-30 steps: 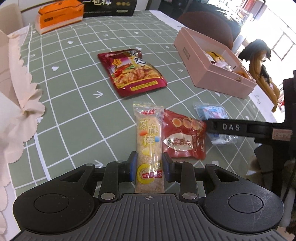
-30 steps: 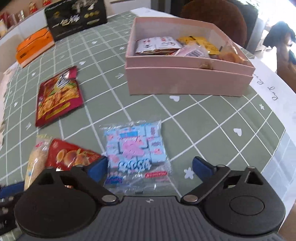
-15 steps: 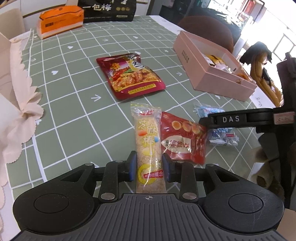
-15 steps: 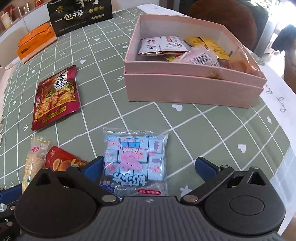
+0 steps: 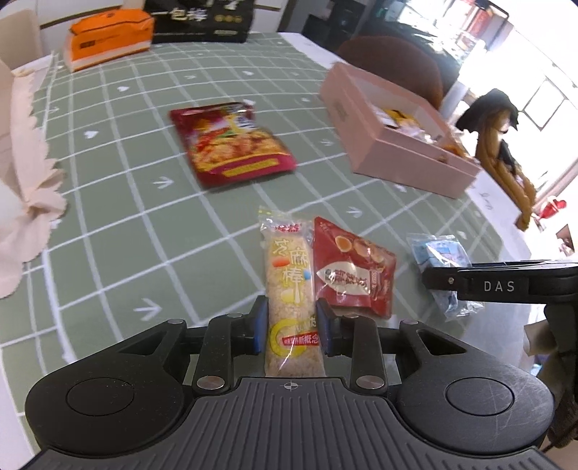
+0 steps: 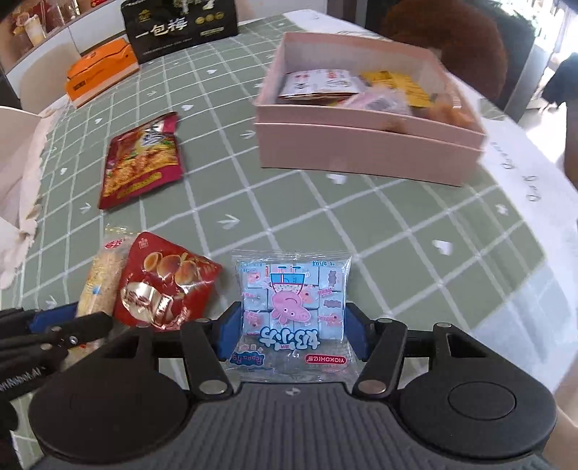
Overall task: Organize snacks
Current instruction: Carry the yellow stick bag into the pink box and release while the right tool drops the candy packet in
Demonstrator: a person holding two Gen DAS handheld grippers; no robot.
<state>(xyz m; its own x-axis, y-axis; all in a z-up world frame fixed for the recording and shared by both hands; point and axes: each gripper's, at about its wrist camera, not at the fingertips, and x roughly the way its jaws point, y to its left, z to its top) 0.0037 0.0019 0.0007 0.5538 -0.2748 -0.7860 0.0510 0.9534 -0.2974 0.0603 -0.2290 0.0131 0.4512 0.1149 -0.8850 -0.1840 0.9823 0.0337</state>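
My left gripper [image 5: 292, 325] is shut on the near end of a long yellow rice-bar pack [image 5: 289, 274], which points away over the green checked cloth. A small red snack pack [image 5: 350, 267] lies against the bar's right side. My right gripper [image 6: 292, 329] has its jaws closing on a blue cartoon-pig candy pack [image 6: 292, 289], with both blue pads against the pack's sides. A pink box [image 6: 361, 152] holding several snacks stands behind it. A large red snack bag [image 6: 141, 162] lies flat at the left of the box.
An orange box [image 6: 101, 72] and a black gift box [image 6: 180, 29] stand at the table's far edge. Pale scalloped paper [image 5: 25, 188] covers the left side. A brown chair back [image 5: 393, 65] rises behind the pink box. The table's right edge is close to the right gripper.
The right jaws have gone from wide apart to closed in on the blue candy pack, and that gripper shifted a little. The left gripper still holds the rice bar in place.
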